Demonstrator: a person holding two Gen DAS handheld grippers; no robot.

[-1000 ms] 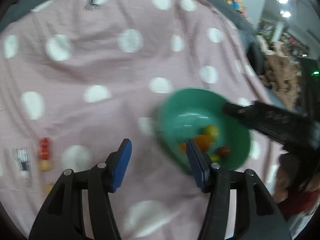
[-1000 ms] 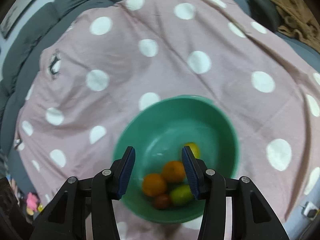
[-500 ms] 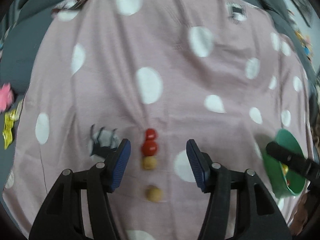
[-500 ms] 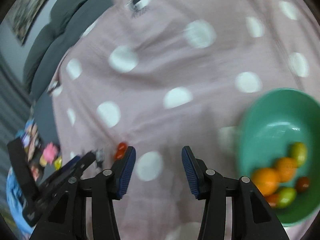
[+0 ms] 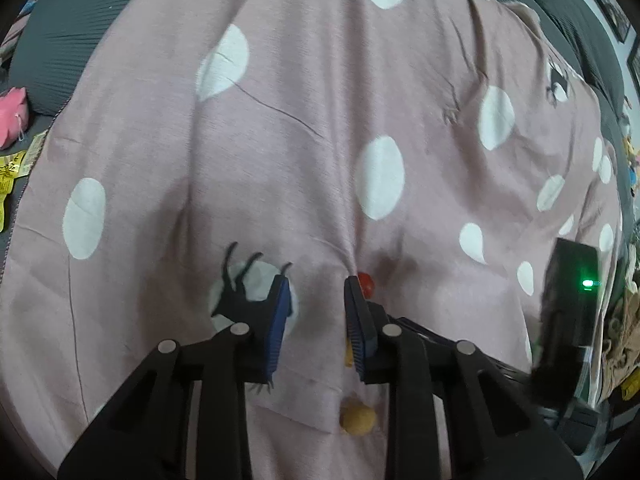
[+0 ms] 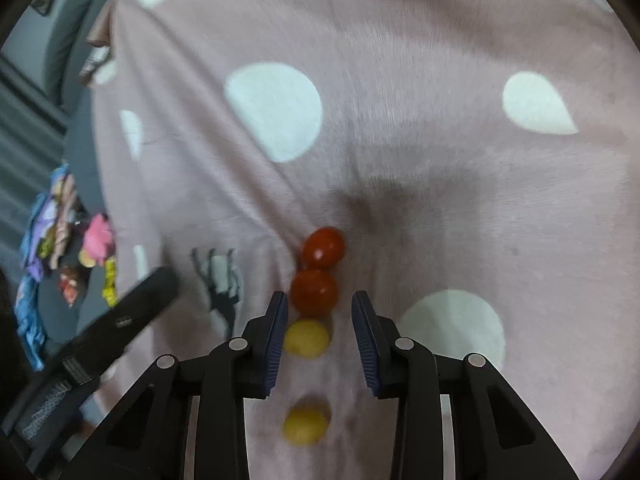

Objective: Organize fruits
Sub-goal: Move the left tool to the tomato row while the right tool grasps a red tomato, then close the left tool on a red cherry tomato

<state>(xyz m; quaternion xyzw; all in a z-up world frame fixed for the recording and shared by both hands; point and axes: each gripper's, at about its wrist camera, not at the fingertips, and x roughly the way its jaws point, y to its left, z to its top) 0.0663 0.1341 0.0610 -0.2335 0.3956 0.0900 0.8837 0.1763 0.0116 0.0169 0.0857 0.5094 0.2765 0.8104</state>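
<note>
Small fruits lie in a row on the pink dotted cloth (image 6: pixel 400 140). In the right wrist view, a far red tomato (image 6: pixel 323 247), a near red tomato (image 6: pixel 313 292), a yellow fruit (image 6: pixel 307 337) and a second yellow fruit (image 6: pixel 305 425) line up. My right gripper (image 6: pixel 320 332) is open and empty, its fingers on either side of the first yellow fruit. My left gripper (image 5: pixel 316 320) is open and empty, just left of the row; one red tomato (image 5: pixel 366 282) and a yellow fruit (image 5: pixel 358 420) show there.
The left gripper's body (image 6: pixel 96 352) sits at the lower left of the right wrist view, and the right gripper's body (image 5: pixel 568 320) at the right of the left wrist view. Toys and wrappers (image 6: pixel 60 236) lie off the cloth's left edge. A black print (image 5: pixel 240 292) marks the cloth.
Both grippers swung away from the green bowl over to the fruit row and came down close to it. The bowl is out of view now. Both stayed open.
</note>
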